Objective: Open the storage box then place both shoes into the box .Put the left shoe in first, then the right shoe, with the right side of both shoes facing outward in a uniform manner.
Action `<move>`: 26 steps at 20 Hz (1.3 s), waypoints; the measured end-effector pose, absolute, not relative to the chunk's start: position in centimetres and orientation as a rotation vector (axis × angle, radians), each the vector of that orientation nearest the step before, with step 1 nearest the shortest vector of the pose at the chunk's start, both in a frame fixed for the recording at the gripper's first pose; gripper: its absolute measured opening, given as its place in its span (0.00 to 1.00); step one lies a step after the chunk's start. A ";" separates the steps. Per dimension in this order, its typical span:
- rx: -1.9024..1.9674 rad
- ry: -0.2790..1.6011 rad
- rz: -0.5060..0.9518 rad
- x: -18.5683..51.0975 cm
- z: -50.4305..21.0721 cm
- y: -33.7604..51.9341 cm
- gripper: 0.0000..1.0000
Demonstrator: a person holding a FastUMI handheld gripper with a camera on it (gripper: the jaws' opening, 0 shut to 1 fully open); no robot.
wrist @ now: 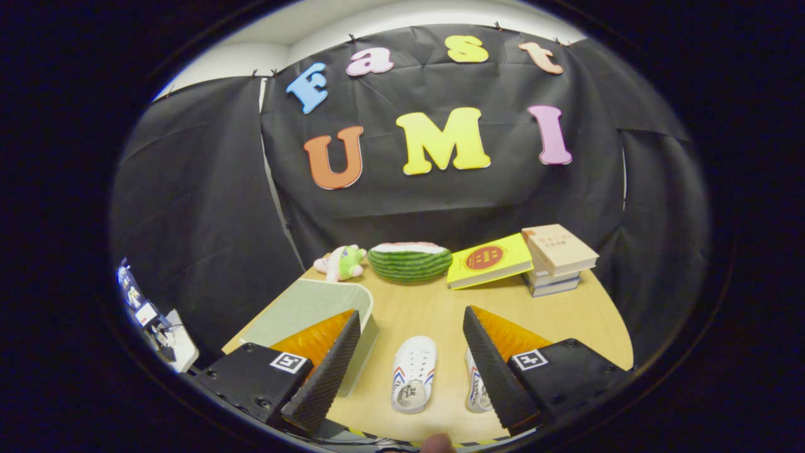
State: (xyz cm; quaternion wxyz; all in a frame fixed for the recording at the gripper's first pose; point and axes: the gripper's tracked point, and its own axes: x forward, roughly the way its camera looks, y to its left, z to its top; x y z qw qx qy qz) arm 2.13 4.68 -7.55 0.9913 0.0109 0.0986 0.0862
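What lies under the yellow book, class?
The yellow book leans with one edge on the book stack and the other on the table. The gap beneath is shadowed and cannot be seen. The gripper is open.

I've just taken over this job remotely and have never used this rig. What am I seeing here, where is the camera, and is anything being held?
The camera rides on a hand-held gripper carried by a person and looks forward along its two fingers, the dark wedges at the bottom. They stand wide apart and grip nothing.

On the round wooden table, a white shoe lies between the fingers; a second white shoe is partly hidden behind the right finger. The pale green storage box sits beside the left finger, lid apparently closed.

Beyond them sit a plush toy, a watermelon-shaped item, a yellow book and a book stack.
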 end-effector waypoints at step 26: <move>0.594 0.838 0.623 7.1 -22.9 18.2 0.80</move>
